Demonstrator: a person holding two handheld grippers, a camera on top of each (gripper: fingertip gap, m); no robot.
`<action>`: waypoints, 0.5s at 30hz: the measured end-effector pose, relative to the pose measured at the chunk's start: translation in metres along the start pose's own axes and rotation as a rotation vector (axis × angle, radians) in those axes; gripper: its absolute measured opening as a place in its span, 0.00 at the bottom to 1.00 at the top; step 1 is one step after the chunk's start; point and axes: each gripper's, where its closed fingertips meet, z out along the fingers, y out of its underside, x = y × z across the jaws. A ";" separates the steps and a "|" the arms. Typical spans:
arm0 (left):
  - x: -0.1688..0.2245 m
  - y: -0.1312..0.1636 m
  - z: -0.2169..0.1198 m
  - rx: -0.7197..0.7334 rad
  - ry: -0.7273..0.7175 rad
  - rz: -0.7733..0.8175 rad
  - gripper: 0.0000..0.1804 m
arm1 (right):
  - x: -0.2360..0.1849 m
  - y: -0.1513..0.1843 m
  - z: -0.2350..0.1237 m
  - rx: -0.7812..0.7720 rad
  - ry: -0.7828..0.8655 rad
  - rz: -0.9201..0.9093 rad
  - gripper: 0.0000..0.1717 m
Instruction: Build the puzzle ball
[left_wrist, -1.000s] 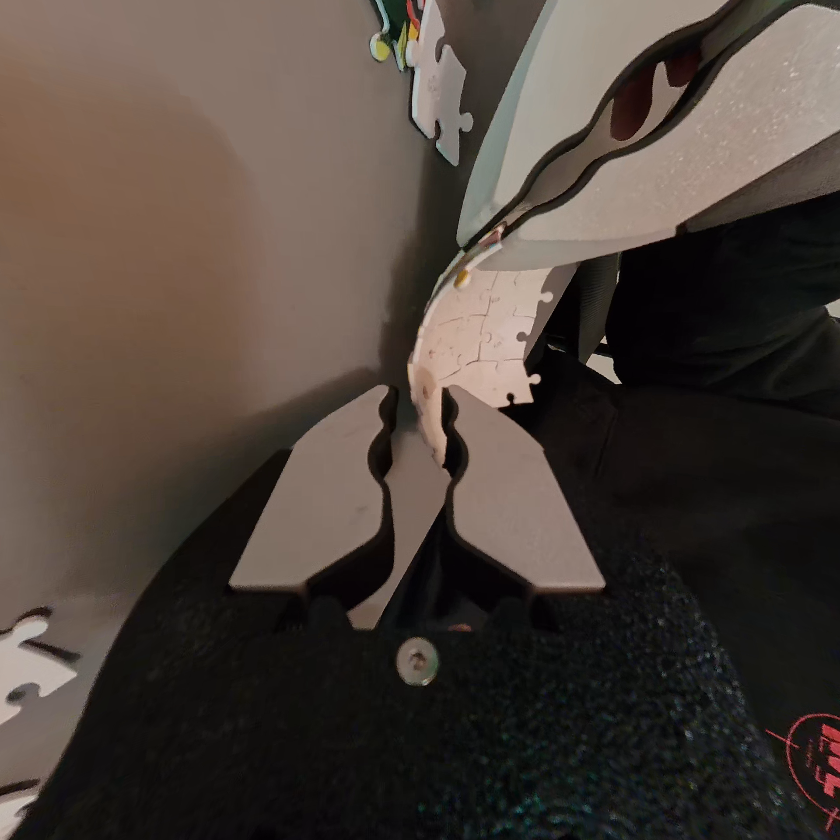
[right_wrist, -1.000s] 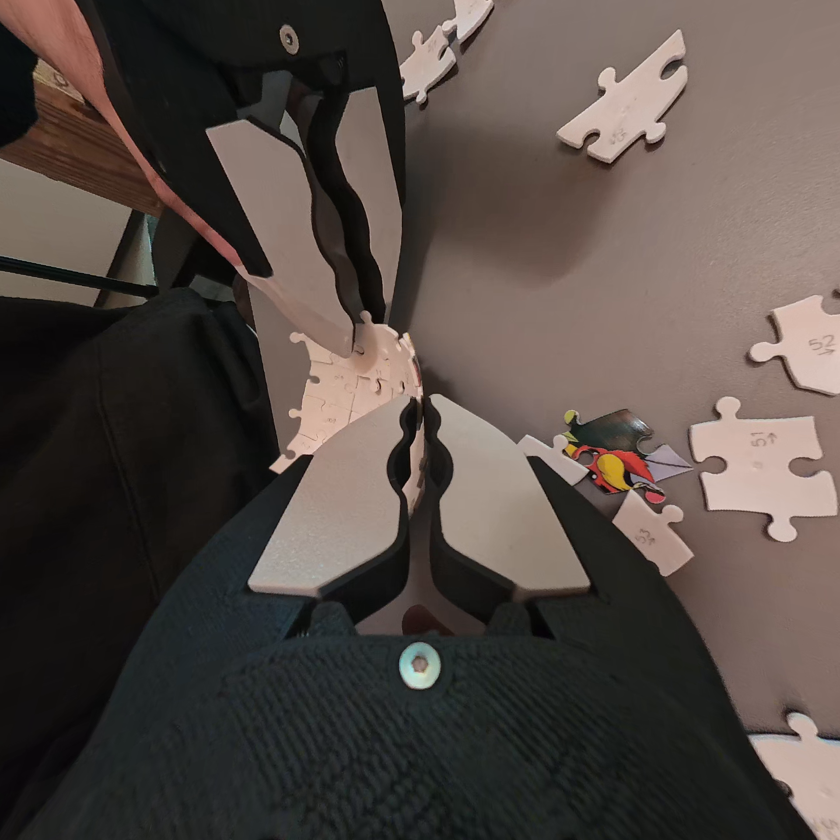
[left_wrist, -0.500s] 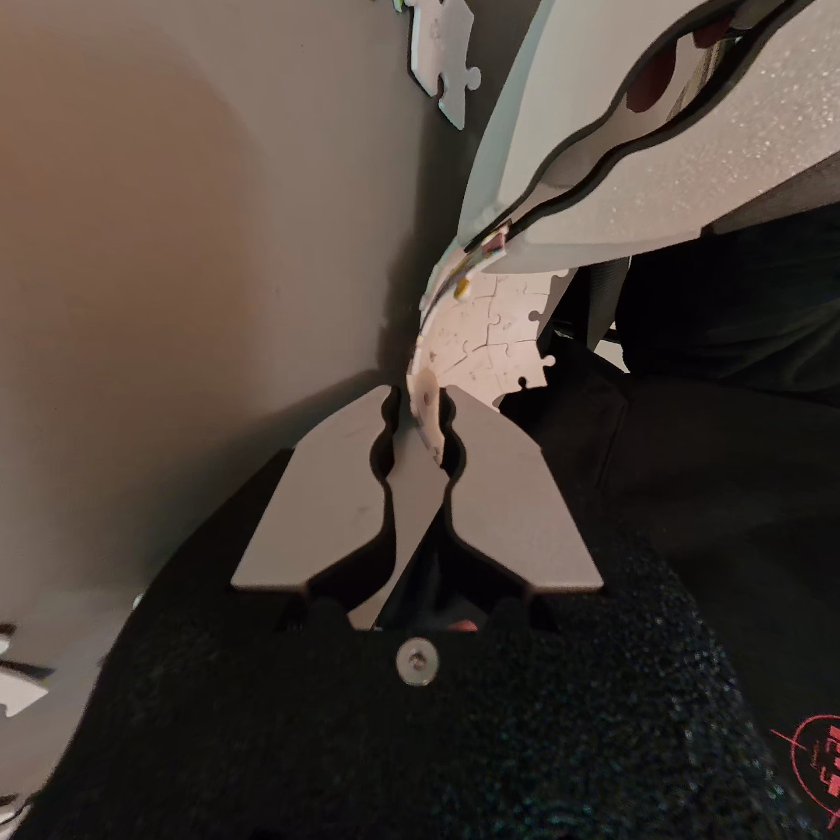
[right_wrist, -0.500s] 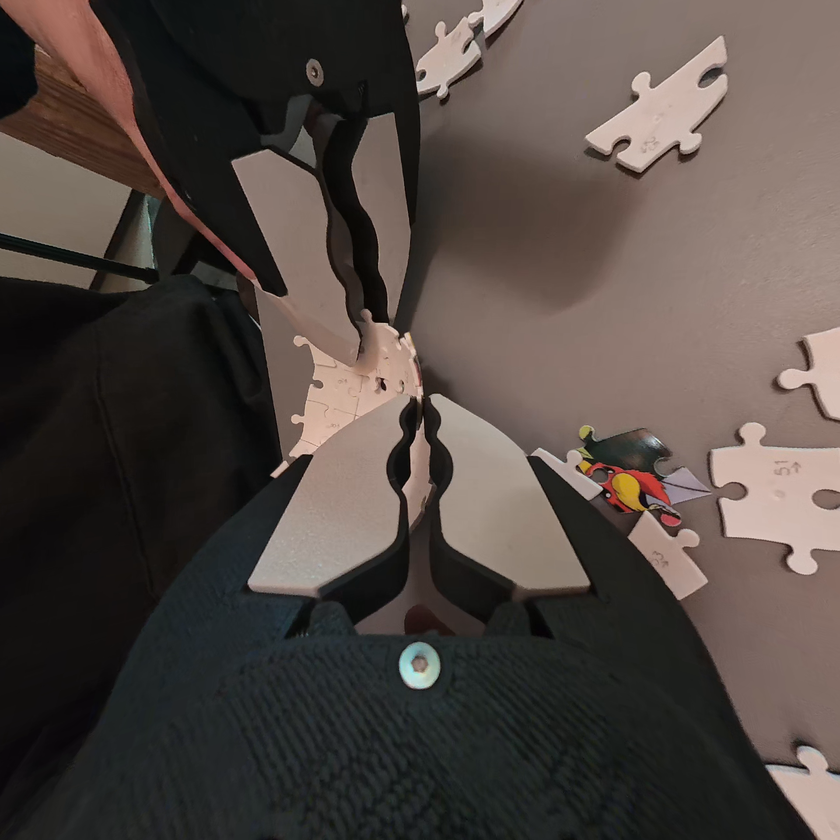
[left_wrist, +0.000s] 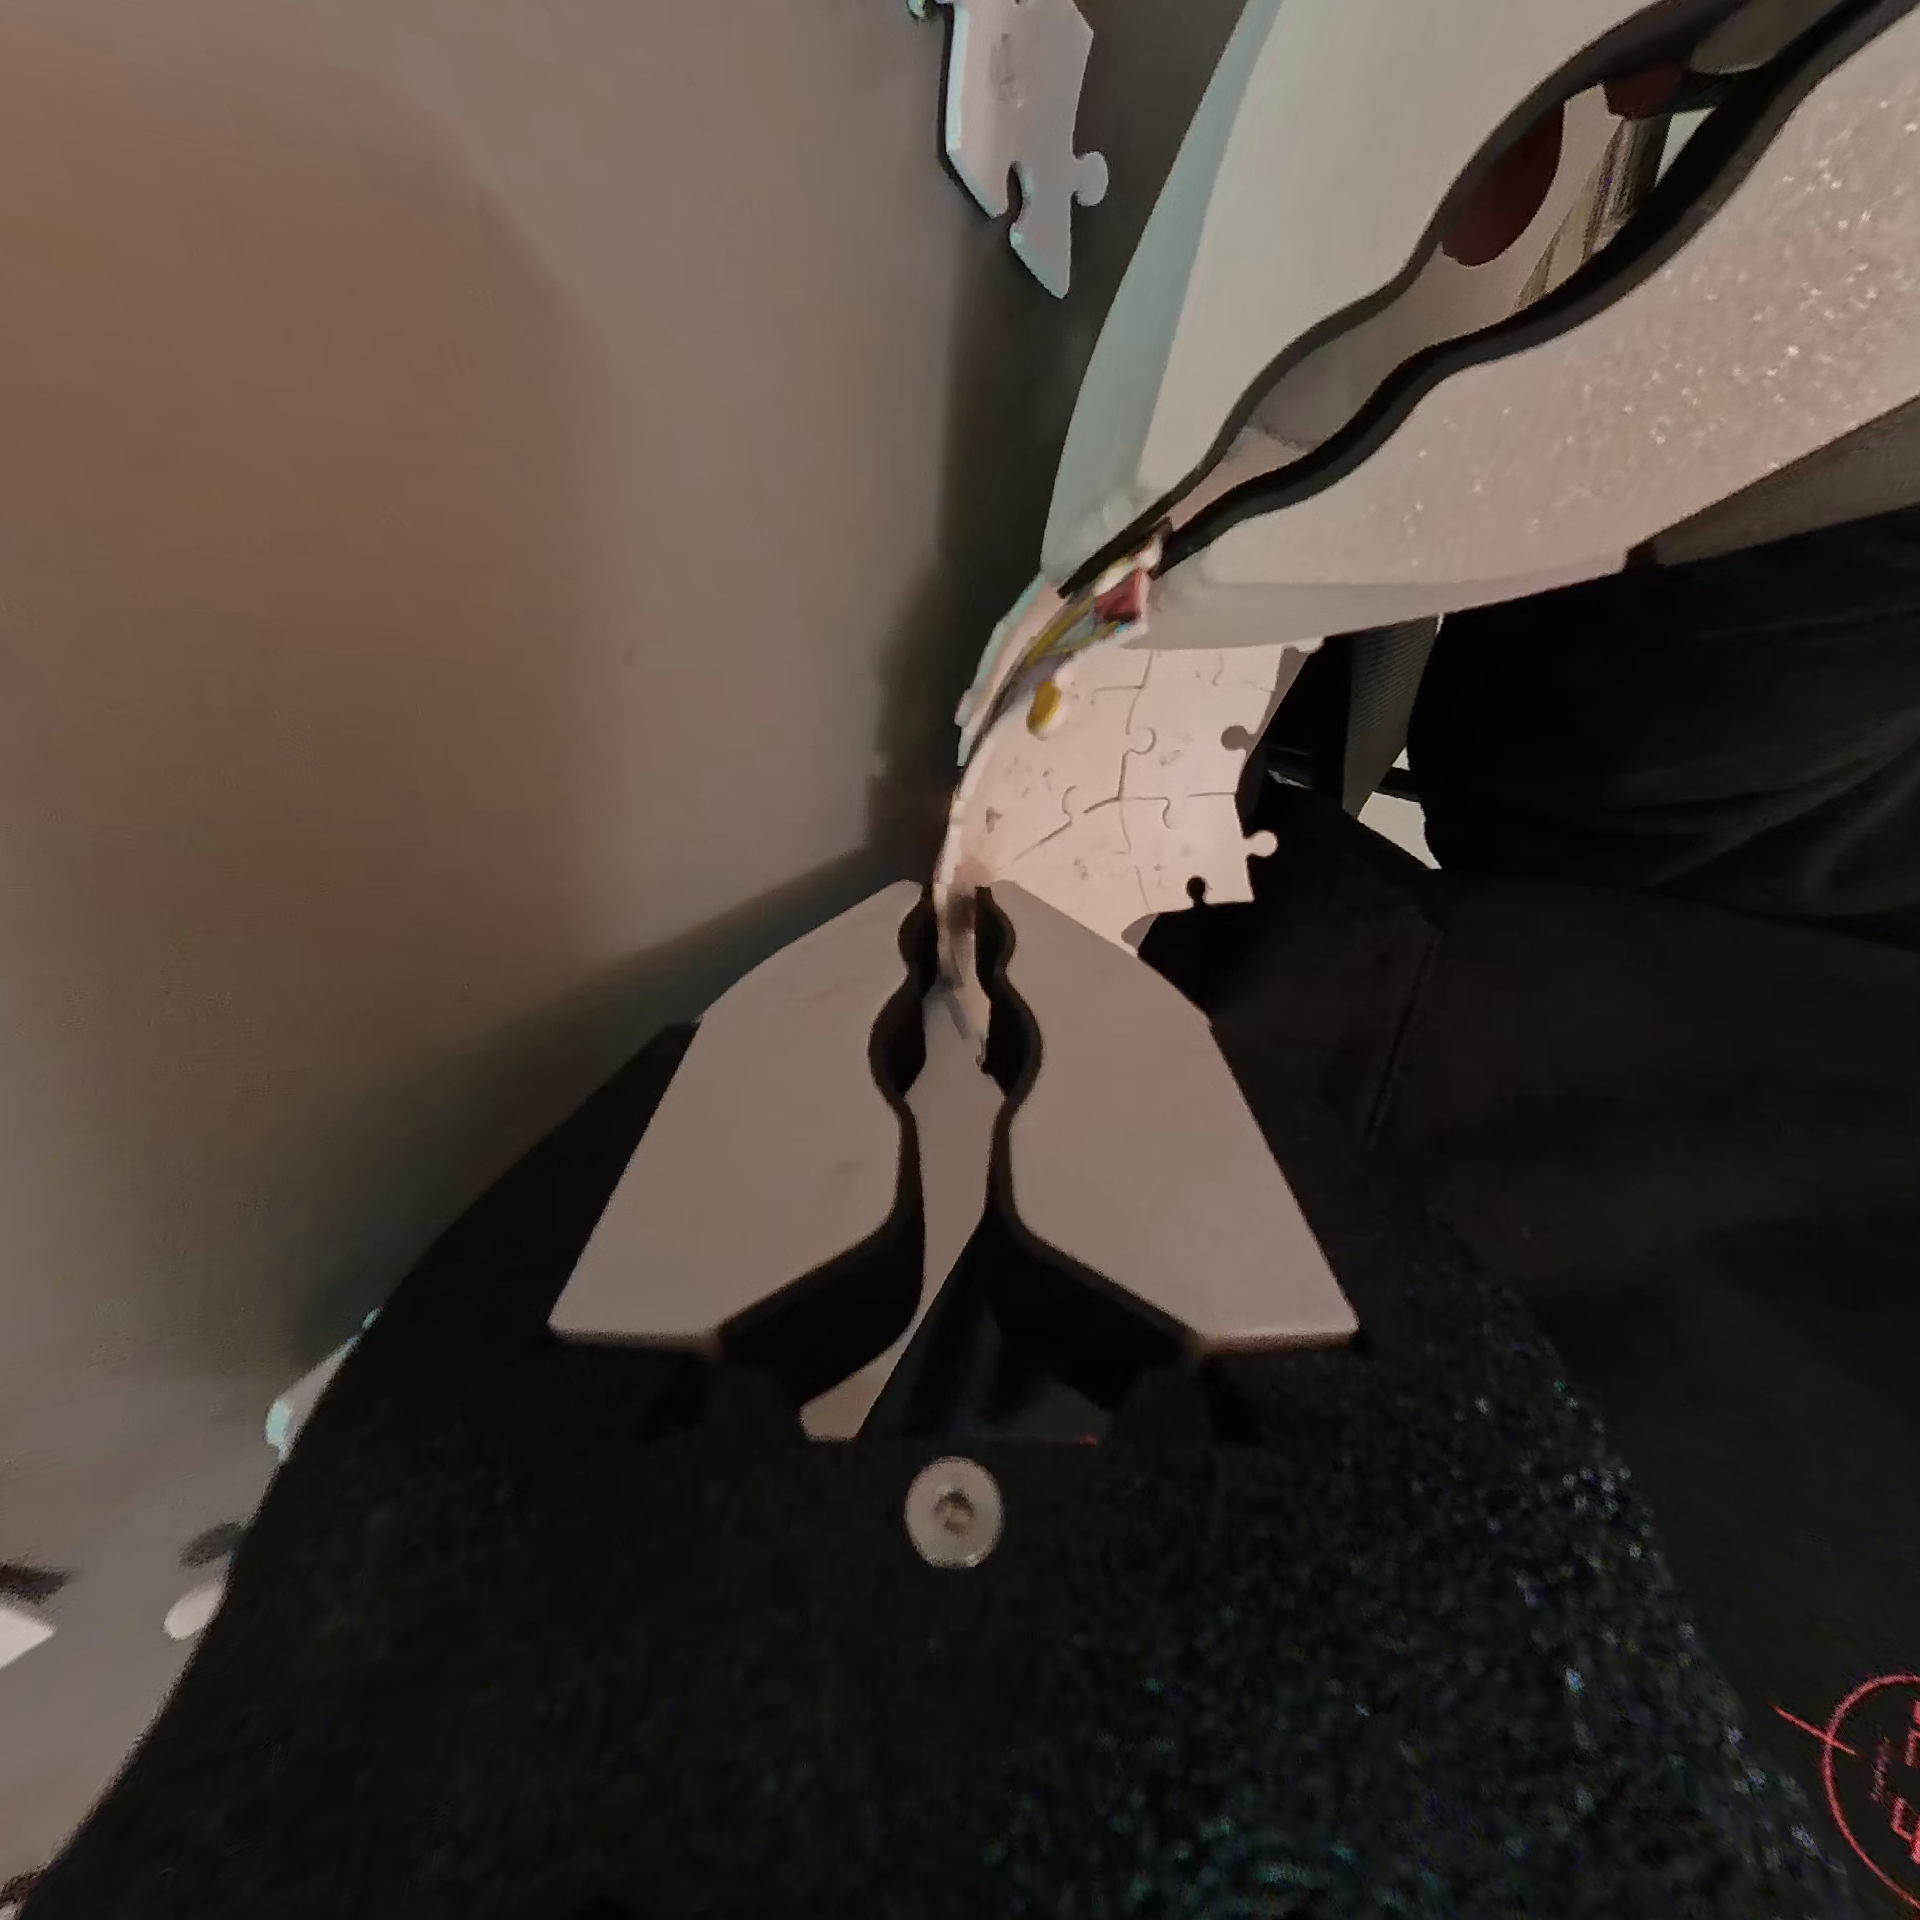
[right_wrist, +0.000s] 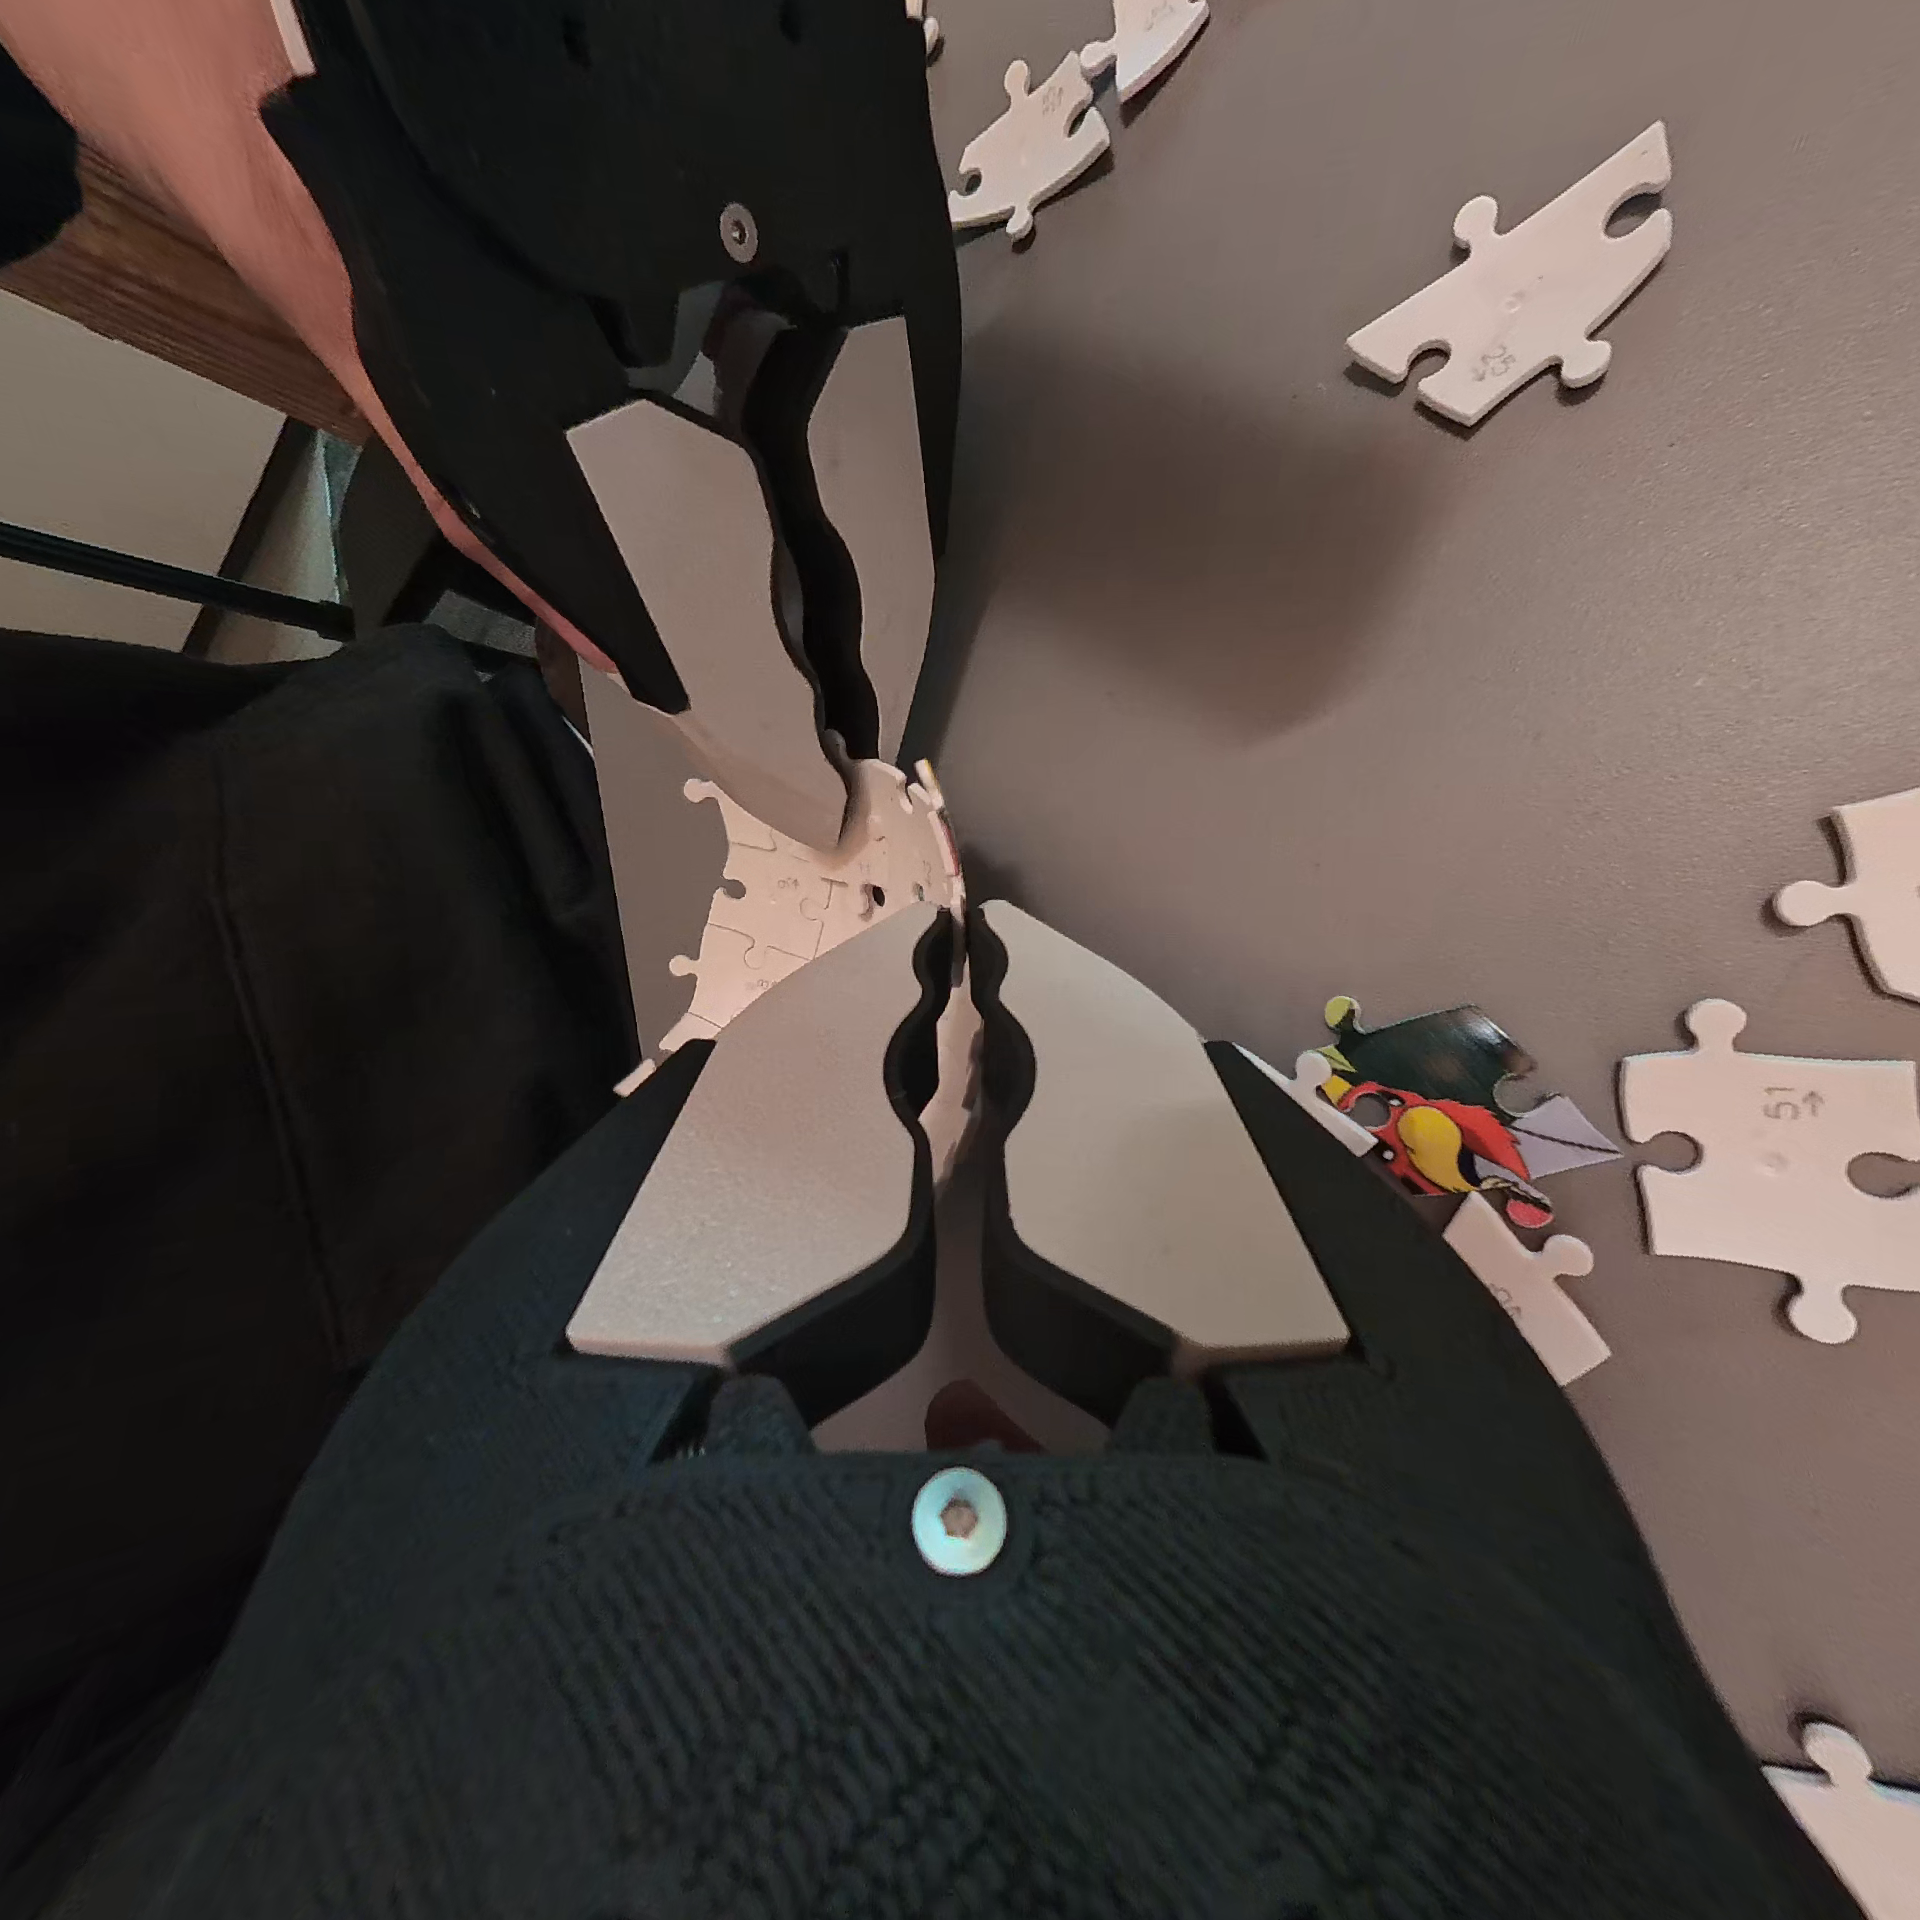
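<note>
The left hand-held gripper (left_wrist: 961, 914) has just narrowed onto the joined puzzle section (left_wrist: 1132, 800); the right hand-held gripper (right_wrist: 961, 920) stays clamped on it above the tabletop (right_wrist: 1351, 623).

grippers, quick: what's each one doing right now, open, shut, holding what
Left gripper: shut on one end of the joined puzzle section, held edge-on.
Right gripper: shut on the other end of that section, above the grey table.
</note>
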 end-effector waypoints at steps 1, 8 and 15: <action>0.000 0.000 0.000 0.005 -0.001 -0.001 0.03 | 0.000 0.000 0.000 0.000 -0.001 0.003 0.02; -0.001 -0.006 0.000 0.053 -0.031 0.008 0.02 | 0.002 -0.003 -0.001 0.020 0.017 0.004 0.08; 0.001 -0.006 -0.001 0.044 -0.042 0.019 0.02 | 0.005 0.006 -0.010 -0.007 0.052 0.047 0.15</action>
